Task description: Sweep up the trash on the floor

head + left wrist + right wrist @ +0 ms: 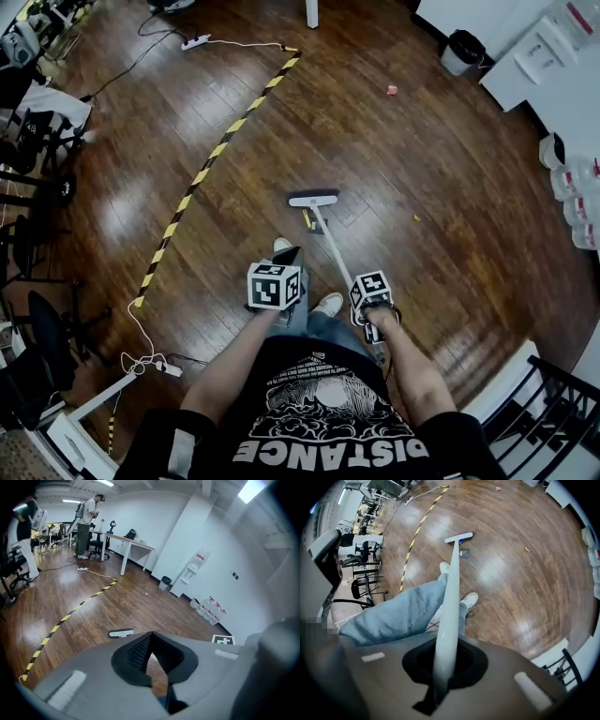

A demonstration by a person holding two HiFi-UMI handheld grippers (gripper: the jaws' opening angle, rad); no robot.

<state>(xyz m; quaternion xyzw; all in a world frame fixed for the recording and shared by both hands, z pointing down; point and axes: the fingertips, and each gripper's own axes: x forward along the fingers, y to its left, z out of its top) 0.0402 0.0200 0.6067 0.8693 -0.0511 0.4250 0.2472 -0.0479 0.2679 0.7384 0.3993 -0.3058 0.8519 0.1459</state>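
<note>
Two hand-held grippers: right gripper clamped on the pale broom handle, with the broom head resting on the wood floor. Left gripper has its jaws meeting at the tips, empty. Pink scrap and orange scrap lie beyond.

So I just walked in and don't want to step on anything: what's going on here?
A person stands on the wood floor with a broom. The right gripper is shut on the pale broom handle, and the broom head rests on the floor ahead of their shoes. The left gripper is closed at the tips and holds nothing. A pink scrap far ahead and an orange scrap right of the broom lie unswept.
</note>
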